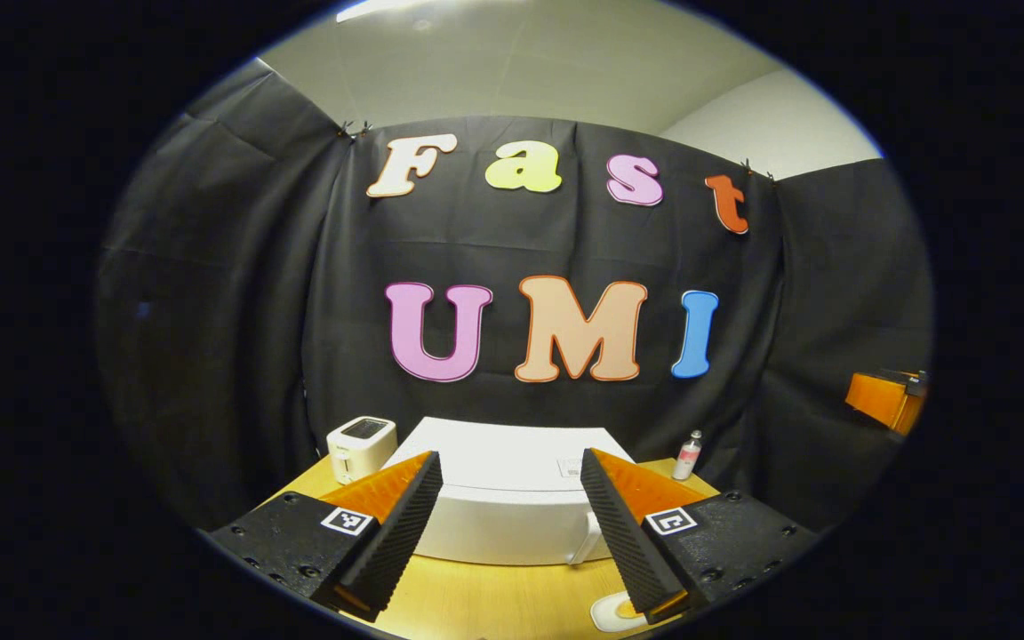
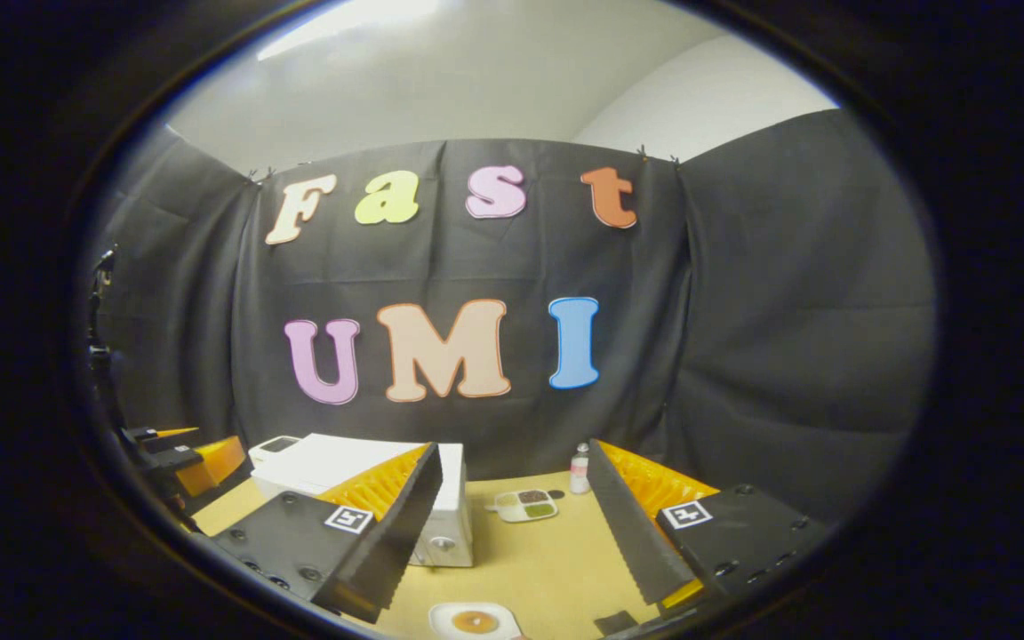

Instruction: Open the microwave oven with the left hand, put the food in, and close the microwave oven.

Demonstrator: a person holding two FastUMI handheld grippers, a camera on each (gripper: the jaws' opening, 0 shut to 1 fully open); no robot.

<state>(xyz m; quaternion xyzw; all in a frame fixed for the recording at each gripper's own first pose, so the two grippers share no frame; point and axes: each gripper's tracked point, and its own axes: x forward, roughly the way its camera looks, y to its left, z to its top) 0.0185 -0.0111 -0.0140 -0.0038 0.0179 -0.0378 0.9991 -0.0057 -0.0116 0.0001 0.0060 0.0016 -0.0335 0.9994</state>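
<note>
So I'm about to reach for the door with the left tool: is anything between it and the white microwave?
Nothing visible is. The open left tool looks straight at the white box-shaped microwave across bare wooden tabletop; the small white toaster stands off to one side.

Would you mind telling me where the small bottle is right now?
In the right gripper view the bottle stands at the table's far edge against the black cloth, just right of the divided tray and right of the microwave.

Left fingers [image 1: 608,516] cover the microwave's [image 1: 503,498] front corners; the plate [image 1: 612,613] beneath the right-hand finger is cut off.
</note>
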